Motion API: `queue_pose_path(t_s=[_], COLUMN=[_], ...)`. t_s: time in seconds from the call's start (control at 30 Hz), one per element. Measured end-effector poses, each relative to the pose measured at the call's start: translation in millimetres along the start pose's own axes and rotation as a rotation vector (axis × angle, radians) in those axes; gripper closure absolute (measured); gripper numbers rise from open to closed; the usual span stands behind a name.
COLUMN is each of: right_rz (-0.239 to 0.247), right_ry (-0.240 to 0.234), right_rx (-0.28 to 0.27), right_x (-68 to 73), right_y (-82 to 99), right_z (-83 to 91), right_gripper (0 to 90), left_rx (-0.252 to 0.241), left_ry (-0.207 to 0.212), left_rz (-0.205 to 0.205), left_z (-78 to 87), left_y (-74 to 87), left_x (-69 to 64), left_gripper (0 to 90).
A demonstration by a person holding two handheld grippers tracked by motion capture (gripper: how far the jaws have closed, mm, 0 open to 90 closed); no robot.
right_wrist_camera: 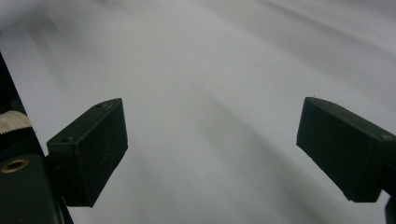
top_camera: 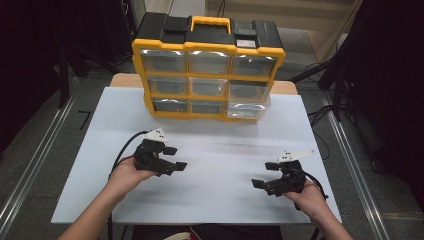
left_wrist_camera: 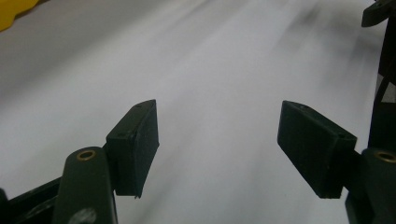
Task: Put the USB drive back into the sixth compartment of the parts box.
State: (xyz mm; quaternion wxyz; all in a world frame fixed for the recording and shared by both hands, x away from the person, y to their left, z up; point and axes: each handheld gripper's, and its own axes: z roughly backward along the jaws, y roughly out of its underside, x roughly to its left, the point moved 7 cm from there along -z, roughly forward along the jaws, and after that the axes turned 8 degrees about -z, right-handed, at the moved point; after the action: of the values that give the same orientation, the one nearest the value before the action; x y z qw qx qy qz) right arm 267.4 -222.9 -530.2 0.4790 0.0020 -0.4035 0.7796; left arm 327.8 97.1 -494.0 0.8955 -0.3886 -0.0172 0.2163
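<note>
Hovering over the desk point(top_camera: 210, 195), left gripper point(top_camera: 176, 159) and right gripper point(top_camera: 264, 176) both jaws wide, empty; organizer point(top_camera: 207, 70) well ahead of jaws, one drawer point(top_camera: 248, 107) protruding; careless reach could snag it.

From up here I see a white table top point(top_camera: 210, 150) filling the middle of the frame, with a strip of bare wood point(top_camera: 285, 88) peeking out along its far edge. Around it I make out grey floor point(top_camera: 35, 150), and a metal rail point(top_camera: 30, 170) runs along the lower left, another rail point(top_camera: 357, 175) down the right side. Black cables point(top_camera: 320, 115) trail across the floor at right. The upper corners of my picture fall into darkness, with dark stands point(top_camera: 65, 65) at upper left. A paler floor band point(top_camera: 300, 15) lies at top centre.
</note>
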Motion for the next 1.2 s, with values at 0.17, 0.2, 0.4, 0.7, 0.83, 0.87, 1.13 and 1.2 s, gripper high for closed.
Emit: queue_pose_path(t_s=[0.17, 0.2, 0.4, 0.7, 0.83, 0.87, 1.13, 1.2], right_rz=[-0.002, -0.003, -0.005, -0.008, -0.008, -0.008, -0.008, -0.008], right_ry=[0.005, 0.005, 0.012, 0.029, 0.030, 0.030, 0.031, 0.031], right_rx=[-0.003, -0.004, -0.001, -0.001, 0.000, -0.001, 0.001, 0.003], right_x=[-0.6, -0.7, -1.2, -3.8, -3.9, -3.8, -3.8, -4.0], right_y=[0.1, 0.1, 0.5, 1.5, 1.6, 1.6, 1.9, 2.0], right_z=[0.2, 0.2, -0.2, -0.6, -0.6, -0.7, -1.1, -1.2], right_gripper=[7.3, 7.3, 7.3, 7.3, 7.3, 7.3, 7.3, 7.3], left_rx=[-0.004, -0.007, -0.012, 0.016, 0.020, 0.021, 0.010, 0.013], left_ry=[-0.016, -0.018, -0.042, -0.079, -0.091, -0.093, -0.115, -0.118], left_rz=[0.014, 0.019, 0.024, 0.038, 0.059, 0.062, 0.099, 0.101], left_z=[10.8, 13.5, 23.6, 36.9, 43.3, 44.9, 55.4, 56.1], left_y=[15.6, 19.4, 33.3, 55.2, 66.0, 68.4, 81.8, 83.6], left_x=[0.4, 0.6, 1.7, 5.9, 7.7, 8.1, 12.0, 12.4], left_gripper=[30.1, 30.1, 30.1, 29.6, 28.6, 28.6, 28.6, 28.6])
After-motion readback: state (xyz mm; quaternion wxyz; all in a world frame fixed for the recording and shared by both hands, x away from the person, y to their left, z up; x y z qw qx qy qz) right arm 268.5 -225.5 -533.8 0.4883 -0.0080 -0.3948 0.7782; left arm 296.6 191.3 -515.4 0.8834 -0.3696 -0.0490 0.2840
